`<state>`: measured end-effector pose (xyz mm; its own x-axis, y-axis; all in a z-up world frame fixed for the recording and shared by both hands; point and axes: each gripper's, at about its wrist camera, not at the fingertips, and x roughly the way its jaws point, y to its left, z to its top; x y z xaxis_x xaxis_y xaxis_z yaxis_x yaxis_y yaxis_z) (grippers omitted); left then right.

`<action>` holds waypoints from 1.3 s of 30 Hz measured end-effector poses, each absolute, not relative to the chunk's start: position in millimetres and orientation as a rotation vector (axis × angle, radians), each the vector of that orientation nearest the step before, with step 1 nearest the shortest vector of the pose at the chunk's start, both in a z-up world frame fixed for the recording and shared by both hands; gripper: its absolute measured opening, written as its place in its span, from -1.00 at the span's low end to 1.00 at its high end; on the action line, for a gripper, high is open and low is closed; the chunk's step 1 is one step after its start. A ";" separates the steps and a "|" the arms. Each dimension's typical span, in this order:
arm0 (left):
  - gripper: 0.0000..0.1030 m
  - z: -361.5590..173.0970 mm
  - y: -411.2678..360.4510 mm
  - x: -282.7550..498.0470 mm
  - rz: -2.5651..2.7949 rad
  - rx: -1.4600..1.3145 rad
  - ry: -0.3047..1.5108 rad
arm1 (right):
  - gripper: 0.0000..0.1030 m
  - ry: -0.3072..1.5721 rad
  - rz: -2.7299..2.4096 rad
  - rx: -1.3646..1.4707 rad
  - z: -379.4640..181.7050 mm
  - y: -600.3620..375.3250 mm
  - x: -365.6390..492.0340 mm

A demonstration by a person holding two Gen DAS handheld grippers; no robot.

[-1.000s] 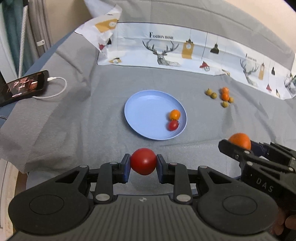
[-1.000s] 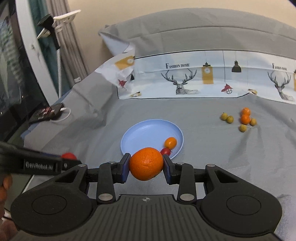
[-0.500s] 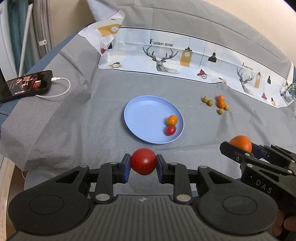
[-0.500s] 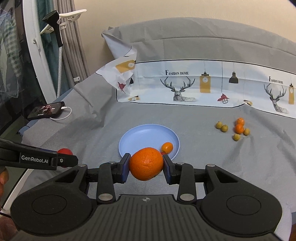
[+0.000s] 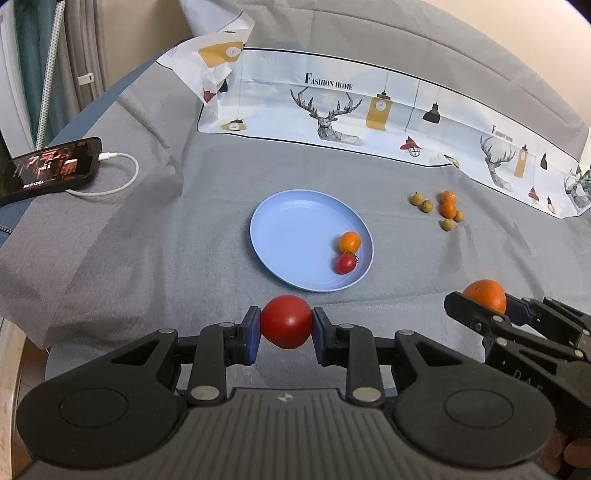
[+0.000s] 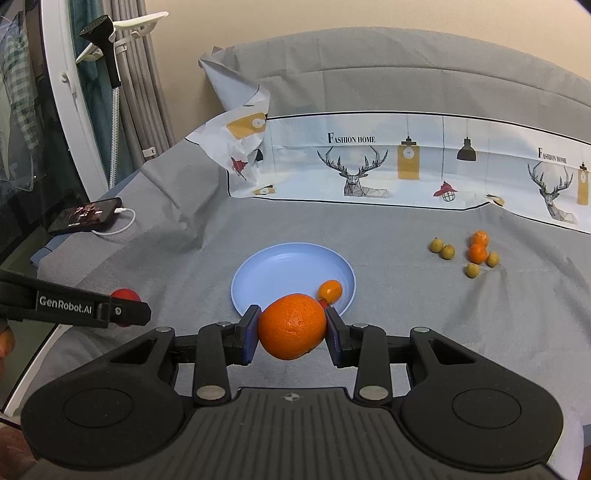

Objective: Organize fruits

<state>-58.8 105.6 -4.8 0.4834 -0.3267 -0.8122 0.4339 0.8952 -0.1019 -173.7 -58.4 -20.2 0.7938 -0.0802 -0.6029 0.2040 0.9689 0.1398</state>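
My left gripper (image 5: 286, 328) is clamped on the red tomato (image 5: 286, 321), right gripper (image 6: 291, 328) on the orange (image 6: 291, 326) — both near the blue plate (image 5: 288, 229), so I'd lower each onto bare plate, clear of the two fruits at its right.

grey bedsheet (image 6: 388, 236), beige wall (image 6: 332, 14), grey curtain (image 6: 147, 92) left.

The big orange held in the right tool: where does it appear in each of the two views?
Left wrist view: the big orange is at the right edge, lower half, in the right tool.
Right wrist view: bottom centre, between the tool's pads.
Shared landmark: the blue plate, just beyond the orange.
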 end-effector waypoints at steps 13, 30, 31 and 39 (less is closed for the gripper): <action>-0.38 -23.7 68.2 4.8 -0.446 0.150 1.011 | -0.25 0.663 -0.150 0.220 -42.4 -76.3 -125.6; -0.39 -116.1 -1.4 110.6 -0.418 0.262 1.111 | -0.25 0.821 -0.084 0.182 -117.8 -98.0 -10.9; -0.39 -120.0 -4.2 113.8 -0.416 0.268 1.116 | -0.25 0.828 -0.075 0.179 -121.1 -98.1 -6.1; 0.56 -142.0 -13.7 134.4 -0.431 0.315 1.145 | -0.23 0.887 -0.048 0.152 -148.4 -88.4 24.7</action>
<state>134.4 -13.7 -142.0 0.3459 -0.1676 -0.9232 0.4829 0.8754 0.0220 24.7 -88.4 -148.4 0.6311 0.0214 -0.7754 0.1044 0.9882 0.1123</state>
